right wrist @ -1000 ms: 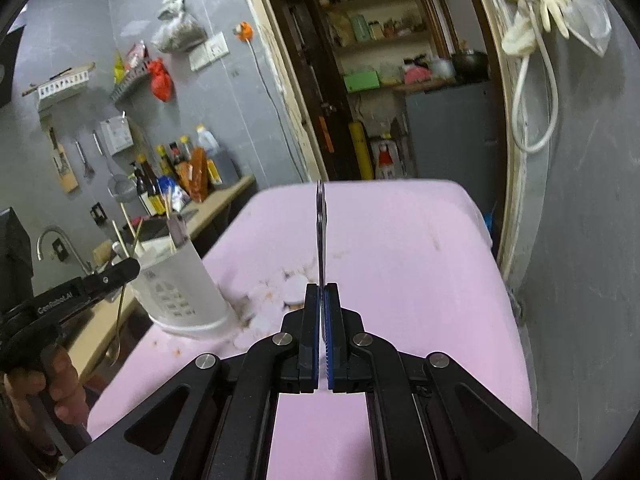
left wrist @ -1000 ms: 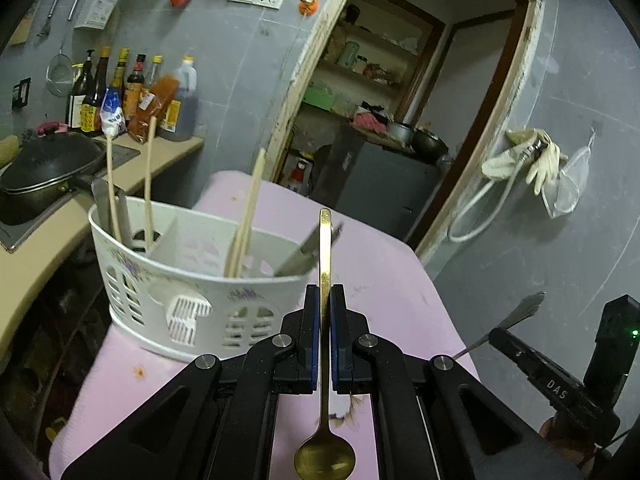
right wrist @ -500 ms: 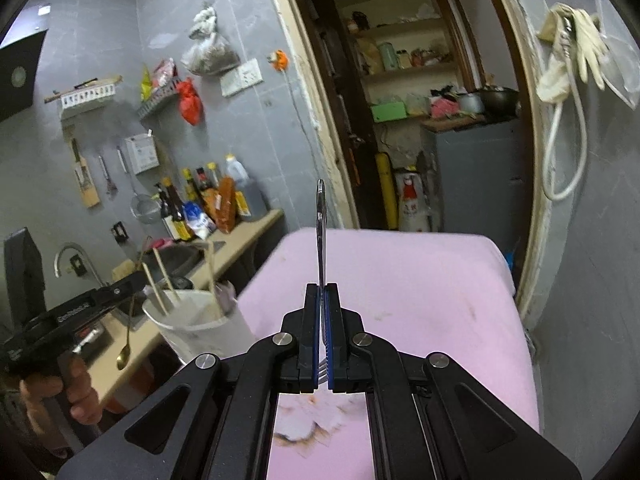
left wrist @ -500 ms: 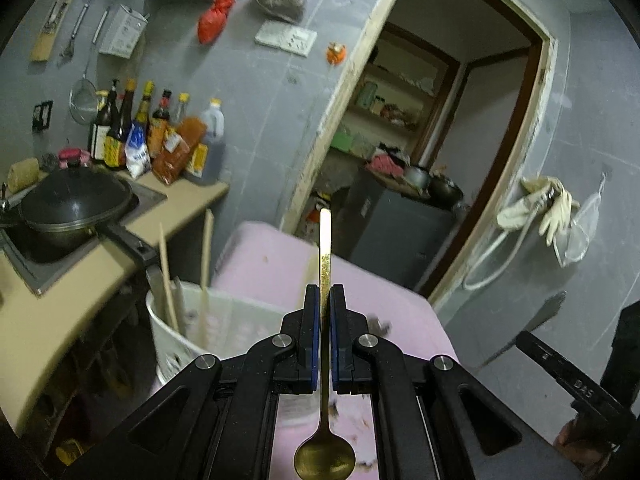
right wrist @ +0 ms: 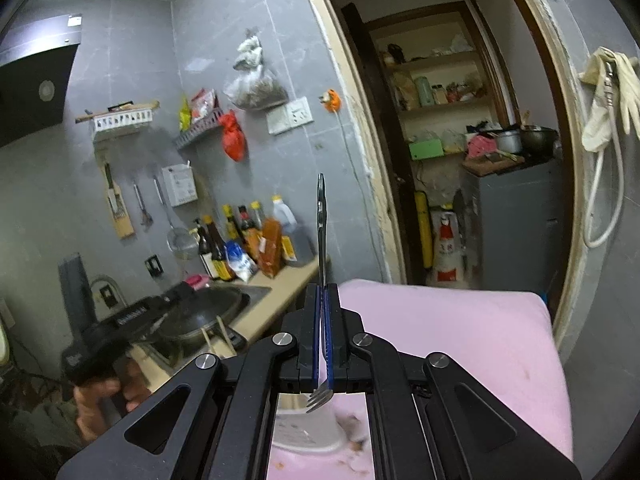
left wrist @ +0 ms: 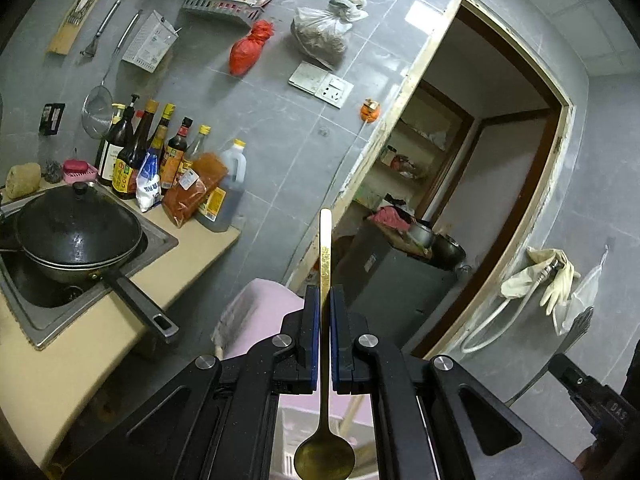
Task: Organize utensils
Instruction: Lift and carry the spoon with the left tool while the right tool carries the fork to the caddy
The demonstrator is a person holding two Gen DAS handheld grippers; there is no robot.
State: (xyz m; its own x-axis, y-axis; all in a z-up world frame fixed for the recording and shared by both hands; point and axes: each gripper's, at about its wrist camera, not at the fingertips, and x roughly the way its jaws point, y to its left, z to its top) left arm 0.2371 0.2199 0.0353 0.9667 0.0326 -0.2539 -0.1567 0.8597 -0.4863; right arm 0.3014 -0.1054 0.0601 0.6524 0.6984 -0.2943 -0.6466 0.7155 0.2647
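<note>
My left gripper (left wrist: 325,292) is shut on a gold spoon (left wrist: 325,396), handle pointing forward and up, bowl back under the jaws. My right gripper (right wrist: 322,292) is shut on a steel fork (right wrist: 321,232), handle forward, tines back under the jaws. The white utensil basket (right wrist: 308,420) shows only partly below the right gripper, on the pink table (right wrist: 452,332); a slice of it and a chopstick (left wrist: 352,412) show under the left gripper. The left gripper also shows in the right wrist view (right wrist: 120,320), held by a hand, left of the basket.
A black wok (left wrist: 76,232) sits on the stove at the left, its handle reaching toward the table. Sauce bottles (left wrist: 160,168) line the grey tiled wall. A doorway (right wrist: 460,160) with shelves opens behind the table. Gloves (left wrist: 540,276) hang at the right.
Both grippers have lifted and tilted upward, so the basket has dropped from full view to under the jaws. The spoon and fork stay clamped.
</note>
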